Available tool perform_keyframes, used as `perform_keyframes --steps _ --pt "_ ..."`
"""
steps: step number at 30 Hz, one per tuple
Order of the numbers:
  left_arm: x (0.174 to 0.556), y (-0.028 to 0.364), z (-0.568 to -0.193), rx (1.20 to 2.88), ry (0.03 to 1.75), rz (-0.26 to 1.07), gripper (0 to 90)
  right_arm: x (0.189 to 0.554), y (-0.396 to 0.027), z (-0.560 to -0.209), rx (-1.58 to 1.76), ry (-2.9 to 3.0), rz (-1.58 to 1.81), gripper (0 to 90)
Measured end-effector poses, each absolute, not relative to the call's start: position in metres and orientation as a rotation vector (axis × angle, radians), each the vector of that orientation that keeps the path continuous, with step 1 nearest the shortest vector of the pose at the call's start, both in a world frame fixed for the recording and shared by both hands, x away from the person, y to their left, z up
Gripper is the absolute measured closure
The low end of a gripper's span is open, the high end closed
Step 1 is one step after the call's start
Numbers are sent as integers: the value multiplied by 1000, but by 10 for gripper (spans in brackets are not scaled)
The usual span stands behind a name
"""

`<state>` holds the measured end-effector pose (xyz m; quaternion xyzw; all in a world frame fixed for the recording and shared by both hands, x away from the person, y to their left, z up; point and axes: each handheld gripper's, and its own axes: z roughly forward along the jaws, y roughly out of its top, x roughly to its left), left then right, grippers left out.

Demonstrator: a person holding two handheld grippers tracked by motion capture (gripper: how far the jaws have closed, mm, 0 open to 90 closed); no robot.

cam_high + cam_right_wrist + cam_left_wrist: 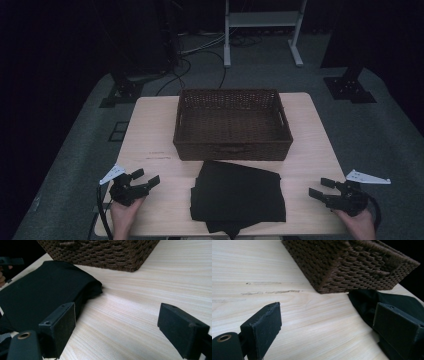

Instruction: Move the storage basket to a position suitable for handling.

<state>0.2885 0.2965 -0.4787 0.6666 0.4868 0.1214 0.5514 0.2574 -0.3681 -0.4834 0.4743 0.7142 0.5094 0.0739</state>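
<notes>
While both hands rest low at the near edge of the table (150, 125), the left gripper (148, 179) is seen with its jaws spread wide and empty, aimed inward and slightly away from the person; the right gripper (321, 188) is likewise held wide and empty, aimed inward from the opposite side. Between them a folded black cloth (237, 197) lies flat on the tabletop, its near edge overhanging the table's front slightly. From the left gripper the cloth lies to the right, from the right gripper to the left — neither touches it. No clear long axis is noted; the fold is close to square. Both grippers stand at similar distances, the left perhaps a little nearer. In the right gripper view the cloth's (42, 292) thick folded edge is met just beside the inner jaw. Behind the cloth, touching or nearly so, an empty brown wicker basket (232, 149) stands — judged the likely destination.
</notes>
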Motion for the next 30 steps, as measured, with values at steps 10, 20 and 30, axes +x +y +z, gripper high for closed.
perform_keyframes --steps 10,20,30 --pt "286 289 -468 1567 1120 250 70 257 -361 -473 1416 2127 1554 138" --pt "288 257 -449 1651 1020 221 70 261 -344 -465 1420 2163 1522 116" --pt "291 243 -449 1695 1031 150 70 269 -328 -460 1448 2252 1460 112"
